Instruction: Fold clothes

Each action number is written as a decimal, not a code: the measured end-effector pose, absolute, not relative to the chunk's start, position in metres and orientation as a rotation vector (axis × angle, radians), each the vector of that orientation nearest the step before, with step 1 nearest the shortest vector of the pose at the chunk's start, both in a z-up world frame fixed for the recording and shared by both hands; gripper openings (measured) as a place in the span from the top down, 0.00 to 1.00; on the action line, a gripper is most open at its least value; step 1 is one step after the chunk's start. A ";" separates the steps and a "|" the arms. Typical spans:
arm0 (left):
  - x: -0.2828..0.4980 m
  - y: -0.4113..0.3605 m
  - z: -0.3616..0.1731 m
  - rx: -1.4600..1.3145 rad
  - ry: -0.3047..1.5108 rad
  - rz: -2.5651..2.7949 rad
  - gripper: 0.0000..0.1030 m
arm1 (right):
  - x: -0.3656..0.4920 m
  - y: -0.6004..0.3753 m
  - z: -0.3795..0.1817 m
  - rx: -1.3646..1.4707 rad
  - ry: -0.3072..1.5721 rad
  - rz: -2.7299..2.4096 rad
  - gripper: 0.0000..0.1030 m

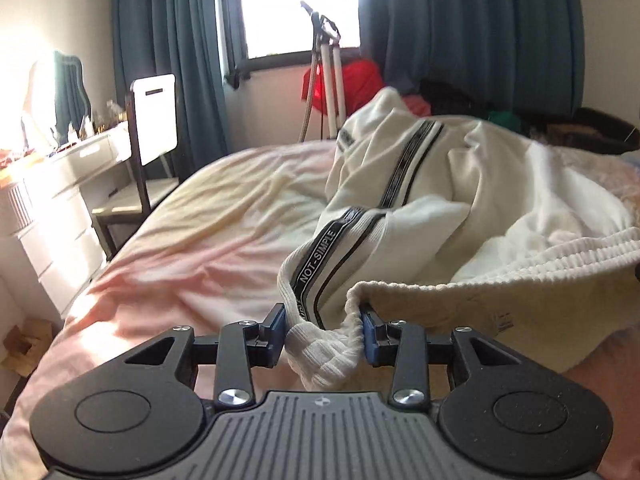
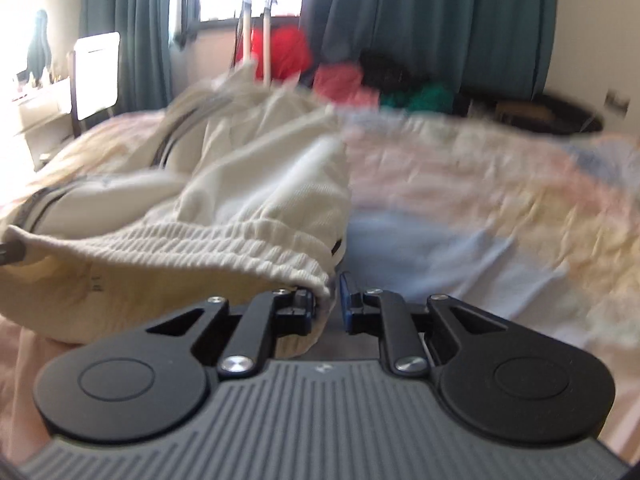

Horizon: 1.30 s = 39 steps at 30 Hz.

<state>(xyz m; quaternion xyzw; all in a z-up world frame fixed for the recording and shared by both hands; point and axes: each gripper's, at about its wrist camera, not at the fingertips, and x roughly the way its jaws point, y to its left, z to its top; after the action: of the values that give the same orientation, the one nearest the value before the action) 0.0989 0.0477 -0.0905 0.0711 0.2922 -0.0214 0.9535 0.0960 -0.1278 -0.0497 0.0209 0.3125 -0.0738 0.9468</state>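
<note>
While the white track pants (image 1: 420,184) are lying rumpled on the pink bedsheet (image 1: 192,240), both grippers are working at the elastic waistband (image 2: 224,240). The left gripper (image 1: 324,330) is pinching a bunched end of the ribbed fabric between its blue pads, so this corner is clearly held. The right gripper (image 2: 326,300) is sitting at the other end of the waistband; its jaws are standing a little apart, the fabric is touching the left pad, and I cannot tell if it is really clamped, because this view is blurred. The waistband is running sideways between the two grippers, and the legs, with the black striped tape (image 1: 332,252), are stretching forward, away from both grippers. I judge that the long axis is pointing ahead, so any fold needs both corners held equally.
</note>
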 end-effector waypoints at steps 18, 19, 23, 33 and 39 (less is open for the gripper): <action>0.051 -0.020 -0.128 0.823 0.476 -0.044 0.34 | 0.075 -0.153 -0.036 0.307 0.627 -0.074 0.81; 0.054 -0.023 -0.134 0.859 0.465 -0.028 0.34 | 0.077 -0.154 -0.038 0.311 0.631 -0.073 0.81; 0.069 -0.030 -0.146 0.917 0.412 0.030 0.39 | 0.082 -0.157 -0.044 0.338 0.634 -0.089 0.81; 0.070 0.025 -0.069 0.221 0.428 0.002 0.79 | 0.074 -0.185 -0.037 0.621 0.467 -0.081 0.81; 0.084 0.053 -0.079 0.043 0.598 0.080 0.72 | 0.091 -0.194 -0.058 0.730 0.560 -0.070 0.79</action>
<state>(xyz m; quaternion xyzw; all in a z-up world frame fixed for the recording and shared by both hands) 0.0841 0.0527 -0.0786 0.0214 0.2947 0.0396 0.9545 0.0912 -0.1938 -0.0582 0.3521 0.2703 -0.0338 0.8955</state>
